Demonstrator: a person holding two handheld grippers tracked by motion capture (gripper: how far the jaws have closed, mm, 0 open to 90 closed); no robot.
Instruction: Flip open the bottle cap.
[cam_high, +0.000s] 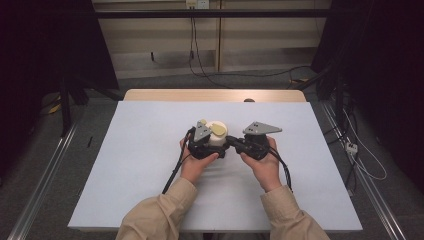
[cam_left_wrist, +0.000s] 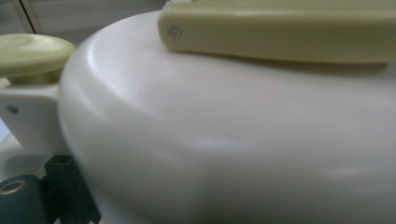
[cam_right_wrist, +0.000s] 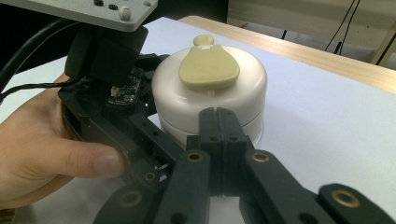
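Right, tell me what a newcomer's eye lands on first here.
A round white container with a pale yellow-green lid flap sits mid-table on the white sheet. The left gripper and right gripper press in on it from either side. In the right gripper view, the right gripper's jaws are shut together at the container's base.

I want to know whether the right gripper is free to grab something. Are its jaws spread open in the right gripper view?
No: the right gripper has its two black jaws pressed flat together in front of the white container.
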